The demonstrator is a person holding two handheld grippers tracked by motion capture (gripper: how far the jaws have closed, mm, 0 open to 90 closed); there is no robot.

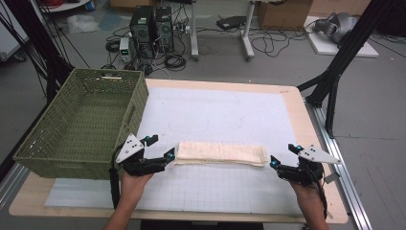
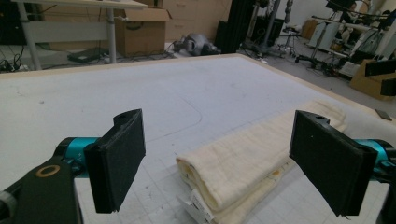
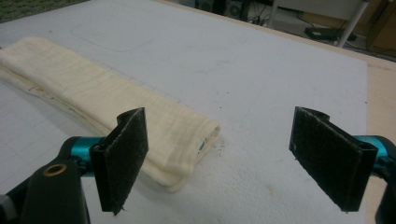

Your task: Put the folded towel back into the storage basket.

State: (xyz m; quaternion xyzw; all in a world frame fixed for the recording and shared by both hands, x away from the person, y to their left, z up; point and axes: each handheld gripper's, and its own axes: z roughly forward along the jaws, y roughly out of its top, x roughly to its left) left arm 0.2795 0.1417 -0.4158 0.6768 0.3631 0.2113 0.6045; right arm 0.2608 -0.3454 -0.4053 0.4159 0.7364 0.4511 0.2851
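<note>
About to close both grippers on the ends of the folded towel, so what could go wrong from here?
The folded towel is layered; at its left end the left gripper might pinch only the top fold, so it could unfold when lifted. The right gripper sits off the end, with only a corner between its open jaws, so its grip may slip. The green basket stands close by the left hand.

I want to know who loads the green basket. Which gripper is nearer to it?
Left. The left gripper sits just beside the basket, at the folded towel's near end; the right gripper is beyond the towel's far end.
</note>
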